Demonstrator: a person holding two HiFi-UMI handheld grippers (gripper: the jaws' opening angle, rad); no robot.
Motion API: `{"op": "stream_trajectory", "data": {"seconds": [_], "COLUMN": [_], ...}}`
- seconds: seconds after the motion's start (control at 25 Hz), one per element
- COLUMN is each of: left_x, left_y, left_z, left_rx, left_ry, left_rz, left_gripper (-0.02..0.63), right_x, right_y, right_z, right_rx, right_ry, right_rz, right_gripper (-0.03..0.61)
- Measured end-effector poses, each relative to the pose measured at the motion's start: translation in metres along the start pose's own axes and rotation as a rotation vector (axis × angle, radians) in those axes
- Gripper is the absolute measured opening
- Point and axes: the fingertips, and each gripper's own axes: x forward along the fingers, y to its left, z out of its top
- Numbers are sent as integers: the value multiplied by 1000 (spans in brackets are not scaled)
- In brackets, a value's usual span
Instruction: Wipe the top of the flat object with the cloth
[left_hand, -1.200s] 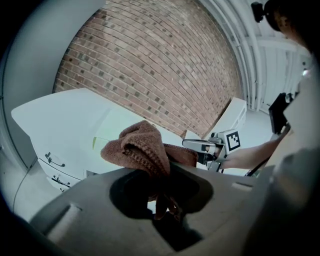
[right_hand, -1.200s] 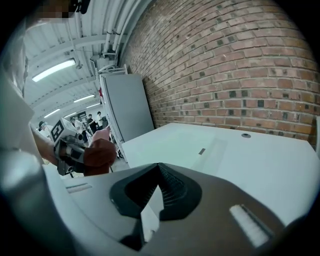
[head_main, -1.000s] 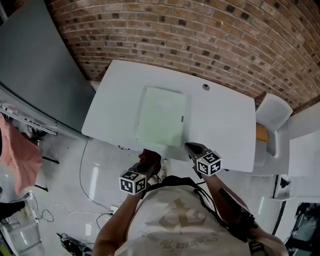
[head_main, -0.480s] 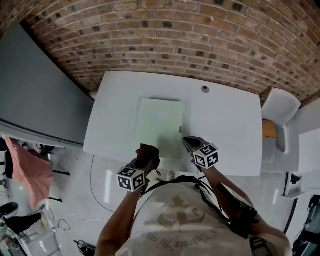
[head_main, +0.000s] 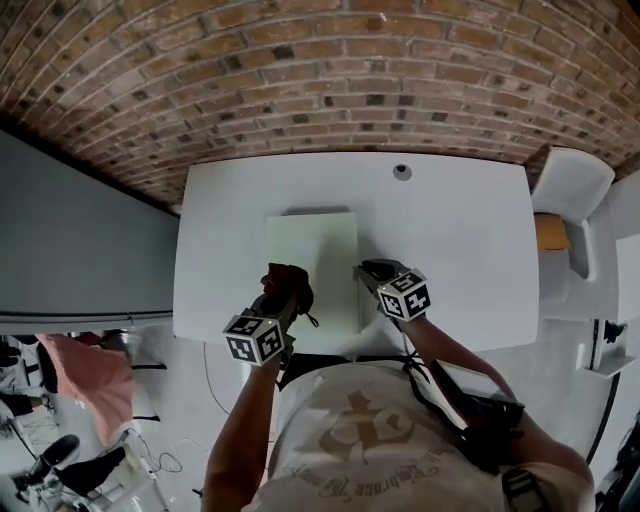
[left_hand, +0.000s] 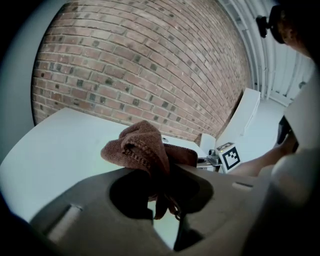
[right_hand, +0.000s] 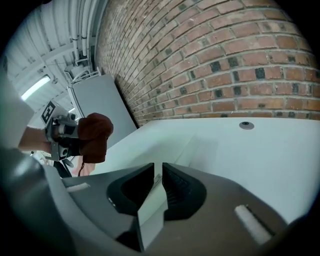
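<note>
A pale green flat board (head_main: 322, 245) lies on the white table (head_main: 455, 240). My left gripper (head_main: 283, 291) is shut on a bunched brown cloth (head_main: 287, 279), held over the board's near left part; whether the cloth touches it is unclear. In the left gripper view the cloth (left_hand: 142, 150) bulges out above the jaws. My right gripper (head_main: 367, 273) is at the board's right edge. Its jaws have just been opening and stand a little apart, with the board's thin edge (right_hand: 152, 210) between them (right_hand: 158, 182), not pressed. The right gripper view also shows the cloth (right_hand: 93, 135) at the left.
A brick wall (head_main: 330, 70) runs behind the table. A round cable hole (head_main: 402, 171) sits near the table's far edge. A white chair (head_main: 572, 190) stands to the right, a grey panel (head_main: 80, 250) to the left. A pink cloth (head_main: 88, 385) hangs at the lower left.
Both grippers have moved forward from the table's near edge onto the table. The cloth now sits over the board's near left part, and the right gripper has reached the board's right edge.
</note>
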Motion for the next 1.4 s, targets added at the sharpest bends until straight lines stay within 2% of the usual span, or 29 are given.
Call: {"op": "stream_trajectory", "data": {"seconds": [0.36, 0.64, 0.92, 1.12, 1.4], "left_x": [62, 118, 173, 208, 258], "left_y": [26, 35, 27, 18, 15], "left_z": [52, 81, 98, 103, 107], "left_rx": [61, 126, 227, 295, 410], "left_ry": [78, 166, 279, 366, 466], "left_rz": [-71, -150, -231, -282, -297], "left_gripper": [83, 83, 83, 83, 83], "right_x": [24, 39, 50, 50, 51], "right_y": [-24, -25, -25, -26, -25], "right_z": [1, 2, -2, -4, -7], "right_rx": [156, 232, 247, 261, 255], "right_ry": [1, 27, 73, 69, 83], "right_rz": [-32, -44, -54, -52, -53], "right_gripper": [125, 173, 165, 145, 138]}}
